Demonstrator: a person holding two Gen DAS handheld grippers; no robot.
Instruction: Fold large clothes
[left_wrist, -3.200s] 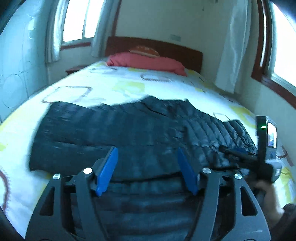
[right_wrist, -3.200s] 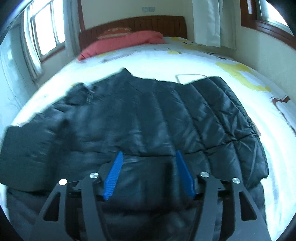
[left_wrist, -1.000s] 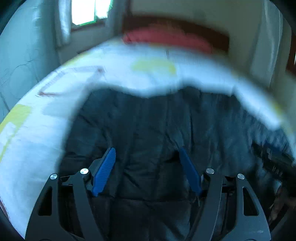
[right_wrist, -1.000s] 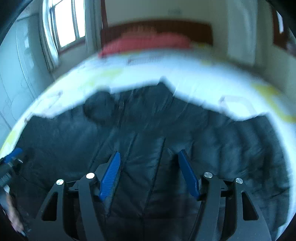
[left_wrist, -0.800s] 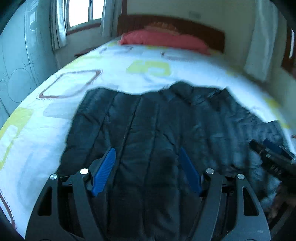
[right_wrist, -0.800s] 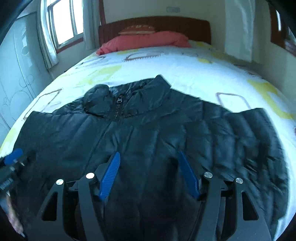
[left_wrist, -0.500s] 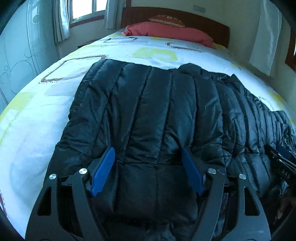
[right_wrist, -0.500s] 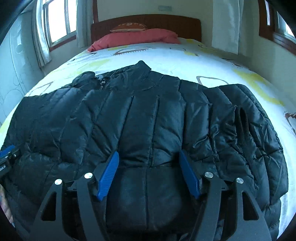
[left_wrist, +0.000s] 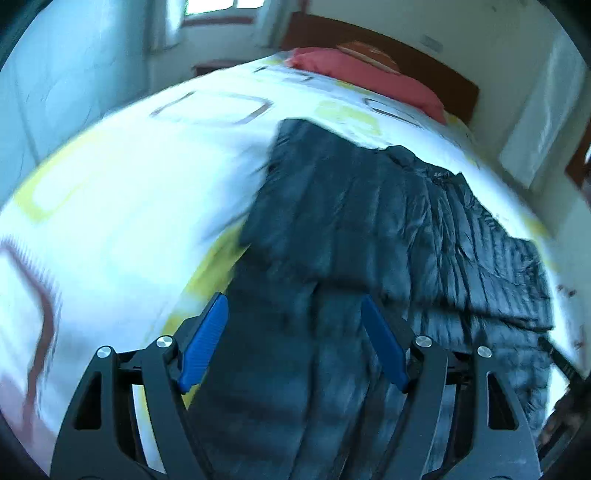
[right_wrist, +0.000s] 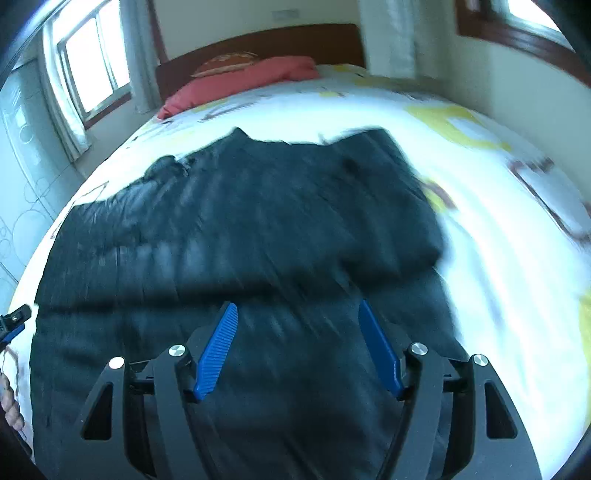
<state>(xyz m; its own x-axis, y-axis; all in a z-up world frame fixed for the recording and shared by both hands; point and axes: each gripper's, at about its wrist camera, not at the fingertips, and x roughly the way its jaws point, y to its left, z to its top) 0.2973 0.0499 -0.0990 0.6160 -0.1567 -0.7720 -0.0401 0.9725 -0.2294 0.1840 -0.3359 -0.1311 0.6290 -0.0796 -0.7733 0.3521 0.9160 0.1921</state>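
The dark puffer jacket (left_wrist: 388, 236) is spread flat mid-bed (left_wrist: 129, 192), collar toward 12 o'clock near the red pillow (right_wrist: 251, 79), presumably for folding, while the left gripper (left_wrist: 293, 341) and right gripper (right_wrist: 297, 345) are held wide open above it, nothing gripped.

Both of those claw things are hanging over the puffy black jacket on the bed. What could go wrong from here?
The jacket is puffy, so a fold may spring back open. Both the left gripper and the right gripper are open and grip nothing, so a quick grab might catch one layer only and drag the folded part askew. The pictures are blurred, so aim may suffer.
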